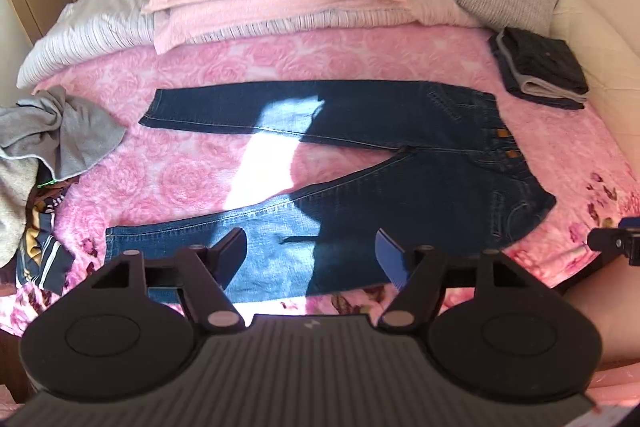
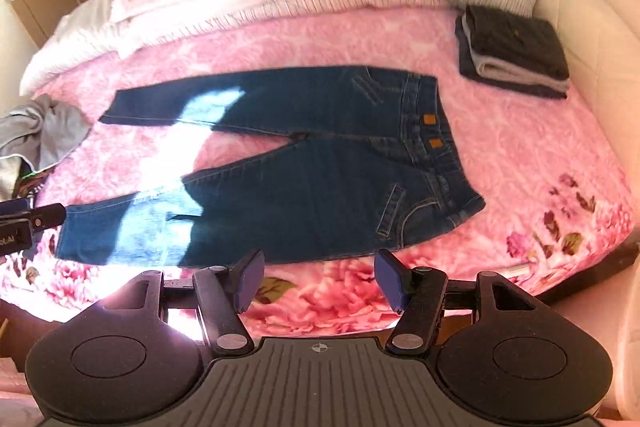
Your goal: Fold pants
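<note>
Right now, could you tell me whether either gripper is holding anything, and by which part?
Nothing is held. The left gripper and right gripper are both open above the dark blue denim jeans, which lie flat on the pink floral blanket.

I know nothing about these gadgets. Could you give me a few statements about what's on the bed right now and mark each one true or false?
1. The jeans lie spread flat on the pink floral blanket, legs apart. True.
2. The left gripper is clamped on a trouser leg. False: its jaws are open and hold nothing, above the nearer leg.
3. A stack of folded clothes sits beyond the waistband end of the jeans. True.
4. The right gripper is shut. False: it is open, over the blanket at the near edge of the jeans.
5. A crumpled grey garment lies past the leg ends. True.
</note>
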Demonstrator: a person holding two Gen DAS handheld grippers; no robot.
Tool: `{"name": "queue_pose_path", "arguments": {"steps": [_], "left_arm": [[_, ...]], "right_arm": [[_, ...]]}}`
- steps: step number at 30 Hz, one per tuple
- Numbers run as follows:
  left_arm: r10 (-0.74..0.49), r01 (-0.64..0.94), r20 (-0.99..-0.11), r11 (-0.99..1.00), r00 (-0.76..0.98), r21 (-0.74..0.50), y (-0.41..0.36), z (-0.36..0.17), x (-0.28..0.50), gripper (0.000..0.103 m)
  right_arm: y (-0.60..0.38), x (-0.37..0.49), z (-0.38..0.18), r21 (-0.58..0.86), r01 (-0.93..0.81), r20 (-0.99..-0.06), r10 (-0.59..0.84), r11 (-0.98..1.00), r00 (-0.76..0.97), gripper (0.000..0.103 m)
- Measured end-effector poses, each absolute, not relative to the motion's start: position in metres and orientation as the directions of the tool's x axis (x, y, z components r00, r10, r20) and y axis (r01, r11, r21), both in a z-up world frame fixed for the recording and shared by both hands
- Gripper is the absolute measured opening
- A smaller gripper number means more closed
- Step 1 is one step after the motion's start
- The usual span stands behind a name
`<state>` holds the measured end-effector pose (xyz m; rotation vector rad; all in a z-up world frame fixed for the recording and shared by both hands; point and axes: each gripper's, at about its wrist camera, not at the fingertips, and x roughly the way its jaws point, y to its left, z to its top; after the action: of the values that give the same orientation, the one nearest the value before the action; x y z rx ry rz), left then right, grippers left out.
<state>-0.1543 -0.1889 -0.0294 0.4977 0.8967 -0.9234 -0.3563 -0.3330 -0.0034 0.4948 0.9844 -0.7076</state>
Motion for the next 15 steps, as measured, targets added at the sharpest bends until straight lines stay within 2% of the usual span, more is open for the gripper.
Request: {"name": "queue_pose_path", "arguments": {"steps": [15], "left_arm": [[-0.503, 0.83, -0.787, 0.557, 0.358, 0.021, -0.105, 0.005, -0.209, 0.07]], "right_arm": [[-0.266, -0.404, 0.015, 0.063, 0.693, -0.847, -0.328, 0.718, 0.417, 0.058]]}}
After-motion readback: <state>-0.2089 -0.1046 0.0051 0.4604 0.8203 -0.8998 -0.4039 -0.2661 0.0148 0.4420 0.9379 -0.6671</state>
